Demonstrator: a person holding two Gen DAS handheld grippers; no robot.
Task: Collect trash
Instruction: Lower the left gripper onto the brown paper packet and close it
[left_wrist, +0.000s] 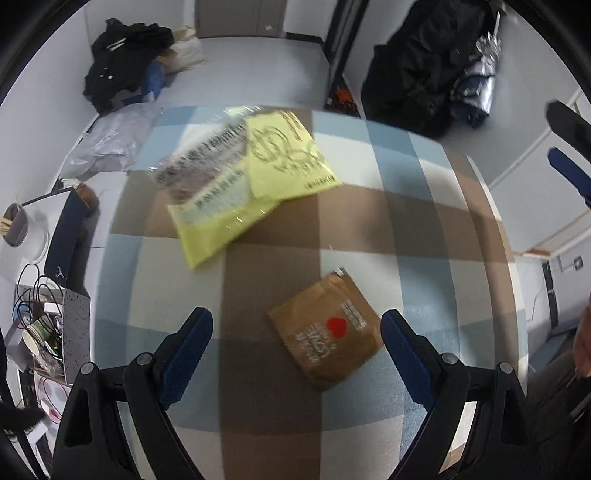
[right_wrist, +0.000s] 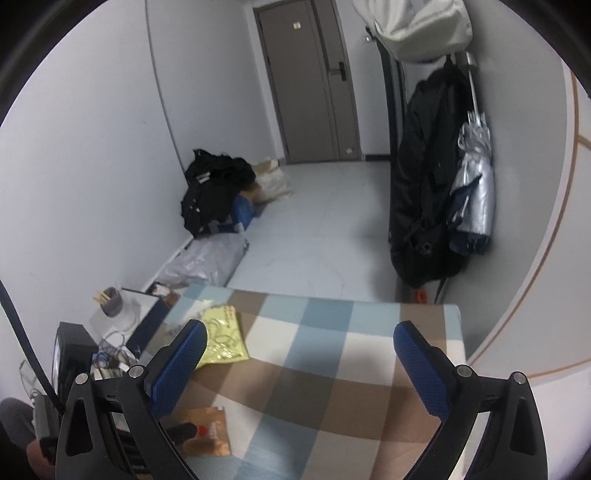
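Left claw (left_wrist: 297, 334), released, poised over brown packet (left_wrist: 327, 334); right claw (right_wrist: 299, 345) released, empty.
We judge approach under way: packet lies between our left claw's pads on the checked bench (left_wrist: 424, 206), yellow wrapper (left_wrist: 251, 173) beyond; next, lower and pinch.

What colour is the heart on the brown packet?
Red. The heart on the brown packet shows best in the left wrist view.

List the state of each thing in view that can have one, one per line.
Brown packet: flat on the checked cloth, torn at one corner, not held.
Yellow wrapper: lying crumpled on the cloth, untouched.
Left tool: open, above the brown packet.
Right tool: open, empty.
Door: closed.
Umbrella: folded, hanging by the black coat.
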